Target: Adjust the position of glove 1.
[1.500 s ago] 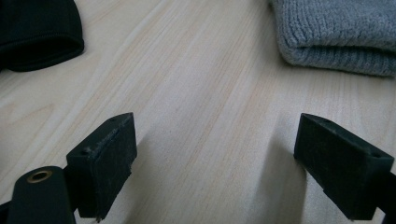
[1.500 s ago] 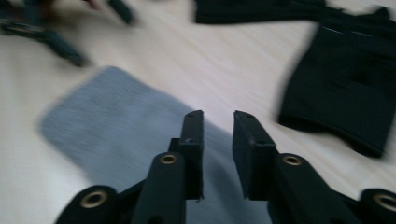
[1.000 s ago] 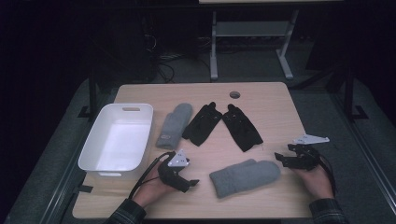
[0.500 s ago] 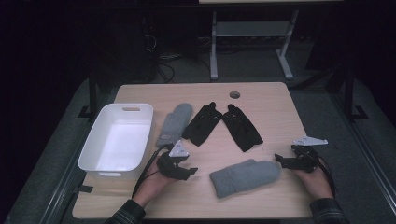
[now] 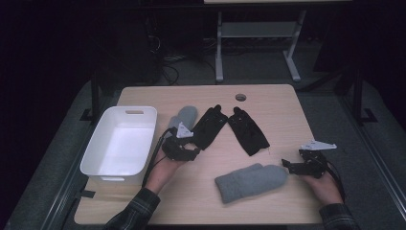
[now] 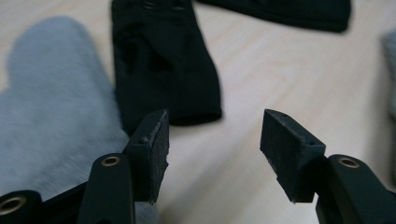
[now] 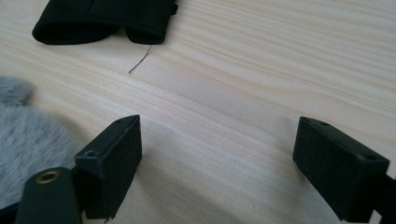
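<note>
Fingers spread, the left gripper (image 5: 191, 154) hovers between a grey mitten (image 6: 51, 116) and a black glove (image 6: 163, 70). The right gripper (image 5: 288, 165), equally agape, flanks another mitten (image 5: 251, 182). Nothing lies in the white bin (image 5: 95, 158) yet.

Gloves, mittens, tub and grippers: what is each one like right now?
White tub: empty.
Far grey mitten: flat, partly under left gripper.
Near grey mitten: flat, untouched.
Two black gloves: flat, side by side.
Left gripper: open.
Right gripper: open, holding nothing.
</note>
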Motion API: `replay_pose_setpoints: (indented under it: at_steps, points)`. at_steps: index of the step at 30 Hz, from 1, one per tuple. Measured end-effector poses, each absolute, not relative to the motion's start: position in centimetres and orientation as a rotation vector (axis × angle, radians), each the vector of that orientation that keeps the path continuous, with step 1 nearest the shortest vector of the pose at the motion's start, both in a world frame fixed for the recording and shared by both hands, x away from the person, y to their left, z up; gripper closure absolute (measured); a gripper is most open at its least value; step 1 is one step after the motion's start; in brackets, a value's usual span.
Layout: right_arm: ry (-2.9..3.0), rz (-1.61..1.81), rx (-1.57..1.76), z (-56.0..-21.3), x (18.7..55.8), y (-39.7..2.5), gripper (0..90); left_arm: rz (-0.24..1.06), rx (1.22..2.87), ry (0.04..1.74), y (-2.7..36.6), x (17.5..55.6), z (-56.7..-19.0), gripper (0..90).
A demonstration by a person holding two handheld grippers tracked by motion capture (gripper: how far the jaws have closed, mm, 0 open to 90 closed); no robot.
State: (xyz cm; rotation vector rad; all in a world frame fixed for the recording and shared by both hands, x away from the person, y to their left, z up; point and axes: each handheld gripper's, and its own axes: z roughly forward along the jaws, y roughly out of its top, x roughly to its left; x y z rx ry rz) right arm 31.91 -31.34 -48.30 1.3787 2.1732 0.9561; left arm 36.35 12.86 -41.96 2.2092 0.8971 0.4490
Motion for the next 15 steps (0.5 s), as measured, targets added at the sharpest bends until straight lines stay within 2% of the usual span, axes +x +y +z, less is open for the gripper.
replay_pose_setpoints:
  at_steps: [15]
  points:
    - [2.176,0.958,1.376,-48.3,31.9,-31.4,15.4,0.530,2.164,1.095,13.2,43.0,-42.4,40.7]
